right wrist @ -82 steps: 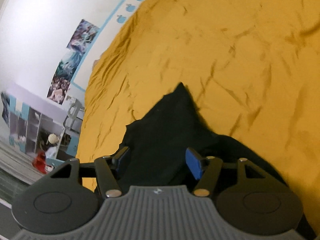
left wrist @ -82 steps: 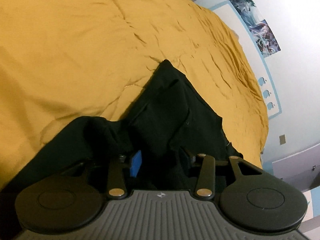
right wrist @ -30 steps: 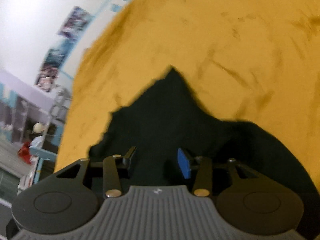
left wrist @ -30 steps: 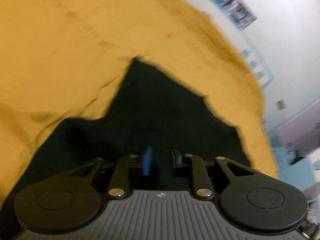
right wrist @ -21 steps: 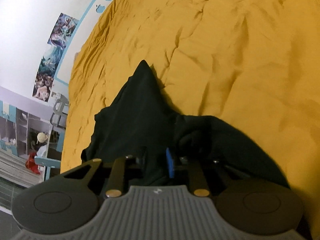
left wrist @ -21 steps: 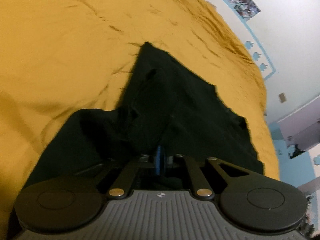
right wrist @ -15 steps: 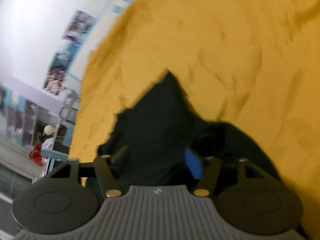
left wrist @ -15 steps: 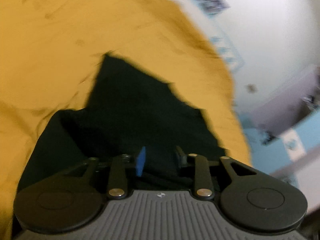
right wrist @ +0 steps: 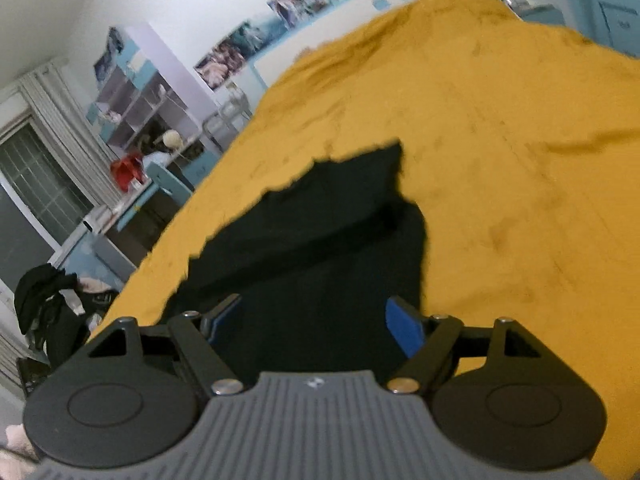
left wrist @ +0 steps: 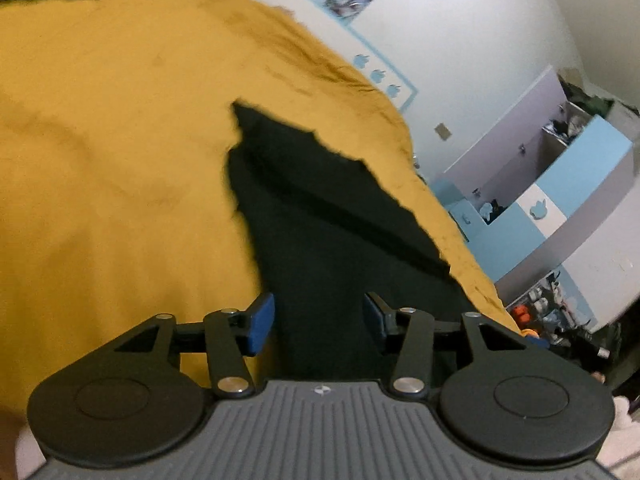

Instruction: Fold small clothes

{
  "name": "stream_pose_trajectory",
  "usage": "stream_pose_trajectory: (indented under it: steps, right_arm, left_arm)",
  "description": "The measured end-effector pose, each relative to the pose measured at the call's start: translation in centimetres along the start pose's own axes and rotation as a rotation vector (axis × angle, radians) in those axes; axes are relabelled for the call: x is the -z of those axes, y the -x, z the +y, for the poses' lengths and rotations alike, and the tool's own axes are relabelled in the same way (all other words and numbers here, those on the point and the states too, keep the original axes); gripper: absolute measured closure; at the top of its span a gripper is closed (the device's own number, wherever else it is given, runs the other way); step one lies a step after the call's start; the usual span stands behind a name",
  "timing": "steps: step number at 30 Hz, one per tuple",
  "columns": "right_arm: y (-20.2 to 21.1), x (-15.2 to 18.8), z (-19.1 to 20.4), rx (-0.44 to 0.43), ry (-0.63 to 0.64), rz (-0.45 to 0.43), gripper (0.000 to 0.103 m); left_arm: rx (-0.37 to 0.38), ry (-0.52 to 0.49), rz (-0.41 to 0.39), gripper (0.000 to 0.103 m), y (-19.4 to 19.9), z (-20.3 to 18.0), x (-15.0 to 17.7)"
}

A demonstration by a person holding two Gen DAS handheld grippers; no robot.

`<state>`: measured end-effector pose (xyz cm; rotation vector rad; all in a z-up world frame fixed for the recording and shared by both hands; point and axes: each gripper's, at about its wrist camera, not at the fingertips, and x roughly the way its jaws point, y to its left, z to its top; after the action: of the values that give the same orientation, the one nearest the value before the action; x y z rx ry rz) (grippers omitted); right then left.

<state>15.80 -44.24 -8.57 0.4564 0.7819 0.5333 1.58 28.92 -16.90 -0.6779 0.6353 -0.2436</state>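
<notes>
Both views were motion-blurred. Black garment (left wrist: 320, 208) had its near end hidden behind the left gripper (left wrist: 318, 318) body; same behind the right gripper (right wrist: 314, 320). Fold layers unreadable in the black. Yellow bedspread (left wrist: 100, 160) cut off at left frame edge. Shelf (right wrist: 136, 108) contents too small to tell.

no readable text, label, brand or number shows in either view.

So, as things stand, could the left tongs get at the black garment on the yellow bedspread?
Probably yes. The left tongs are open, and the black garment lies directly ahead between the fingers on the yellow bedspread, with nothing visible in the way.
</notes>
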Motion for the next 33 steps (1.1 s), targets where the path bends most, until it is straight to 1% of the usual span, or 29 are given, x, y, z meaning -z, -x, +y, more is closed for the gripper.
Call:
stream_pose_trajectory:
  steps: [2, 5, 7, 9, 10, 13, 16, 19, 24, 29, 30, 31, 33]
  right_arm:
    - [1.0, 1.7, -0.8, -0.002, -0.013, 0.030, 0.029]
    - [1.2, 3.8, -1.7, -0.021, -0.038, 0.099, 0.028]
    - [1.2, 5.2, -1.8, -0.030, -0.026, 0.150, 0.028]
    - [0.8, 6.3, -1.7, -0.021, -0.014, 0.189, 0.027]
    - [0.5, 6.8, -1.7, -0.022, -0.011, 0.212, 0.027]
    - [-0.1, 8.3, -2.2, -0.024, -0.014, 0.269, 0.027]
    - [-0.6, 9.6, -2.7, -0.037, -0.038, 0.321, 0.027]
    - [-1.3, 10.7, -2.7, -0.060, -0.050, 0.351, 0.027]
    - [-2.5, 11.8, -2.5, -0.053, -0.048, 0.383, 0.027]
    - [-3.3, 11.4, -2.9, -0.046, -0.083, 0.371, 0.026]
    - [-3.6, 11.4, -2.9, -0.047, -0.091, 0.374, 0.026]
    - [-3.6, 11.3, -2.9, -0.046, -0.093, 0.378, 0.026]
    - [-3.7, 11.3, -2.7, -0.042, -0.092, 0.383, 0.026]
  left_arm:
    - [0.034, 0.036, 0.023, 0.048, 0.5, 1.0, 1.4]
    - [0.090, 0.054, 0.070, 0.048, -0.3, 1.6, 2.9]
    - [0.116, 0.041, 0.119, 0.048, -1.1, 1.7, 3.6]
    - [0.121, 0.016, 0.152, 0.048, -1.8, 1.3, 4.4]
    - [0.126, 0.018, 0.156, 0.048, -2.1, 1.3, 4.5]
    - [0.174, 0.057, 0.171, 0.048, -2.6, 1.8, 4.1]
    - [0.202, 0.055, 0.176, 0.048, -1.9, 2.0, 4.0]
    - [0.240, 0.089, 0.163, 0.048, -1.2, 2.6, 4.4]
    - [0.213, 0.062, 0.175, 0.048, -0.4, 3.1, 4.7]
    - [0.199, 0.081, 0.177, 0.048, -1.5, 4.0, 5.4]
    - [0.175, 0.068, 0.182, 0.048, -1.9, 3.9, 5.4]
    - [0.142, 0.052, 0.203, 0.048, -2.4, 3.9, 5.5]
    - [0.107, 0.018, 0.245, 0.048, -3.5, 3.8, 5.4]
